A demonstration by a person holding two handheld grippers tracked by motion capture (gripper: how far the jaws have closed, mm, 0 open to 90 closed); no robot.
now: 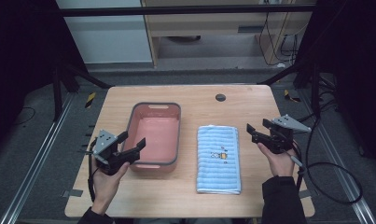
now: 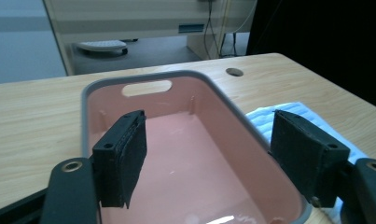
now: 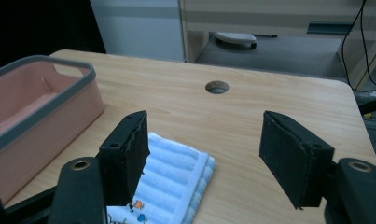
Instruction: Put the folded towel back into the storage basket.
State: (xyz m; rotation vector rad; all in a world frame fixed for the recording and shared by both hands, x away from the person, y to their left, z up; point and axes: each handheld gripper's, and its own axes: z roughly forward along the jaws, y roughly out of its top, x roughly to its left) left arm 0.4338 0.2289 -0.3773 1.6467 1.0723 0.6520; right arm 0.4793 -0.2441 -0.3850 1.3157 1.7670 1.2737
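A: Anything done yet?
B: Seemingly not: the folded towel lies flat beside the empty pink basin; left gripper and right gripper hover spread wide, holding nothing

Left gripper, right gripper: jaws apart.

A wooden table has a small round hole near its far edge. On it sits a pink tub with a grey rim (nothing inside it). Just beside the tub, not touching, lies a folded blue towel with stripes and a little picture. Behind the table stands a pale wooden cabinet on the grey floor
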